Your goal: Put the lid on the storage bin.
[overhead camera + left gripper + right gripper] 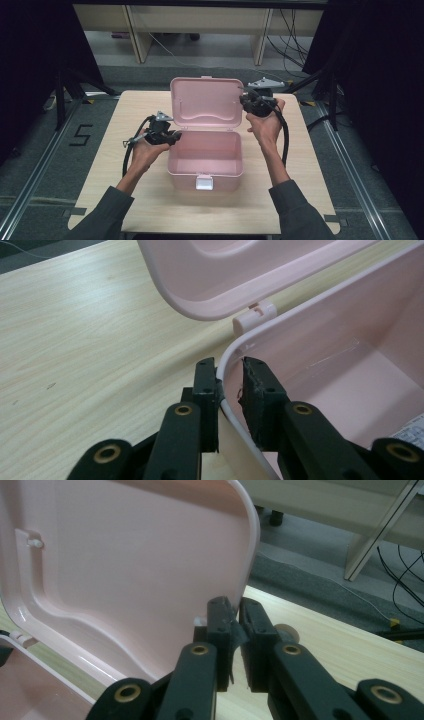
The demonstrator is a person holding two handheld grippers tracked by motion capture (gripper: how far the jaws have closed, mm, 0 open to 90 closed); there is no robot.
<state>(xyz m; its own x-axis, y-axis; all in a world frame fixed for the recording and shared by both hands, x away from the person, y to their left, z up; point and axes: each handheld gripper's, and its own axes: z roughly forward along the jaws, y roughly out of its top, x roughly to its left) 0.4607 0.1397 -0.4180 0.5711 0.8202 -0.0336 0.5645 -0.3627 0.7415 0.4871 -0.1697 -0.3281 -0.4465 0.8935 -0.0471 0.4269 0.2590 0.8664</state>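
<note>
A pale wood-grain worktop point(100, 175) stands on grey carpeted floor point(30, 165). A black mark shaped like a 5 point(81, 135) lies on the floor to the left. Beyond the far edge stands light wooden furniture point(200, 20) with white legs, and black cables point(292, 37) trail at the far right. Dark curtains point(30, 60) hang at both sides.

Overall light: even and soft from overhead; the table point(125, 115) is bright, the surroundings dim.
Dark zones: black curtains at 9 and 3 o'clock of the high view swallow all detail.
Shadows: faint, short, under the pink box point(205, 160) toward 6 o'clock.
Glare: mild sheen on the lid point(125, 565) ribs in the right gripper view, at 8 o'clock.
Focus: both gripper views blur the near black jaws slightly at 6 o'clock.
Sharpness: high view soft, low in detail.
</note>
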